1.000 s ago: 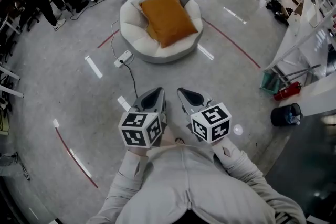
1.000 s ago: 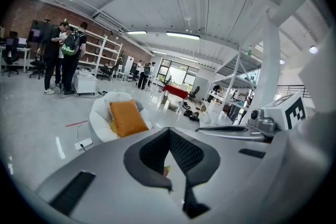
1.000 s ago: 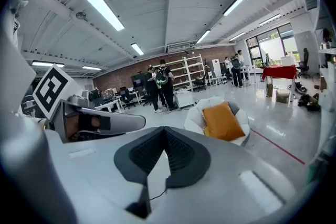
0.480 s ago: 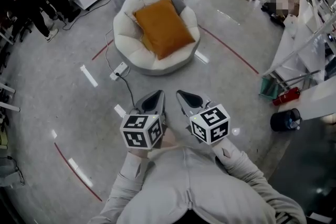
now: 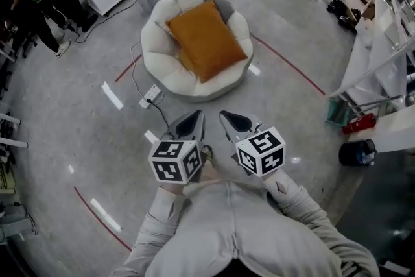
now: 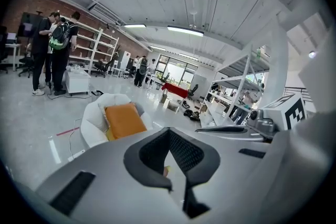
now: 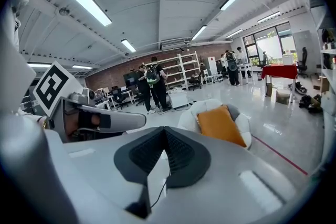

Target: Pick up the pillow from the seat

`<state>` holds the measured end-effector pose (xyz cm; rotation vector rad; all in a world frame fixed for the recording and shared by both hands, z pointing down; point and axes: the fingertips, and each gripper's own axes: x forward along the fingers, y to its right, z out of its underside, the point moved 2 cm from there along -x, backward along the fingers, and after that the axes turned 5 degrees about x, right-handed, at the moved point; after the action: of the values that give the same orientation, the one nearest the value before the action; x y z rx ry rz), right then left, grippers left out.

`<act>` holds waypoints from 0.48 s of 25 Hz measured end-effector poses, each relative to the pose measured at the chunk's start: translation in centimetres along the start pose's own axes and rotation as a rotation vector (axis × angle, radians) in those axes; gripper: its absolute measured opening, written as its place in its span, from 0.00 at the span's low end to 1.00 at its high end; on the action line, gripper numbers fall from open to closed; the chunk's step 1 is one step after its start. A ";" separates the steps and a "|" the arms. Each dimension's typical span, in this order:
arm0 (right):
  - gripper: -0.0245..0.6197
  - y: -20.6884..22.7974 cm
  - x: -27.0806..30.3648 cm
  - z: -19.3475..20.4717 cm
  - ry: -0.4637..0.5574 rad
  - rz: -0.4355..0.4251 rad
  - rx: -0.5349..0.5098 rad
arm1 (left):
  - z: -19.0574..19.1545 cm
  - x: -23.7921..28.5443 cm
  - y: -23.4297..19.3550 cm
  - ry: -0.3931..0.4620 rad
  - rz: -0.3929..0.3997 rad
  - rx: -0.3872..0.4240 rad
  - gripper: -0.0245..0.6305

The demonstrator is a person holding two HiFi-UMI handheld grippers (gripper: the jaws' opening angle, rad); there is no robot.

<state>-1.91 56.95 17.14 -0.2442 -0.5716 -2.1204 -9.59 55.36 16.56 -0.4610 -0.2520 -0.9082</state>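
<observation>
Orange pillow point(image 5: 206, 40) lies on white round seat point(image 5: 159, 61), far centre. Seat looks slightly nearer than a second ago, so person is likely walking toward it. Left gripper point(image 5: 192, 119) and right gripper point(image 5: 231, 120) both closed tight, empty, near body, well apart from pillow. Approach phase; jaws need opening first.

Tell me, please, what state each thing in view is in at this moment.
orange pillow: lying on the seat, untouched.
white seat: on the floor, holding the pillow.
left gripper: fingers shut, empty, well short of the seat.
right gripper: fingers shut, empty, beside the left gripper.
power strip: on the floor beside the seat, with a cable attached.
</observation>
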 end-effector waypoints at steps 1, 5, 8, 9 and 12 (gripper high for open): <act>0.04 0.3 0.7 -0.4 0.001 0.001 0.002 | -0.5 0.5 -0.6 -0.001 0.002 0.002 0.04; 0.04 1.3 3.4 -2.1 0.001 0.013 0.013 | -2.3 2.4 -2.8 -0.012 0.016 0.013 0.04; 0.04 2.1 5.0 -3.1 0.002 0.027 0.019 | -3.4 3.7 -4.1 -0.023 0.027 0.018 0.04; 0.04 2.3 5.5 -3.4 0.002 0.031 0.019 | -3.7 4.1 -4.6 -0.027 0.031 0.022 0.04; 0.04 2.9 7.2 -4.1 0.003 0.042 0.019 | -4.4 5.4 -6.1 -0.034 0.044 0.032 0.04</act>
<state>-3.56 48.31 17.13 -0.2400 -0.5796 -2.0741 -11.18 46.29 16.55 -0.4511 -0.2865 -0.8530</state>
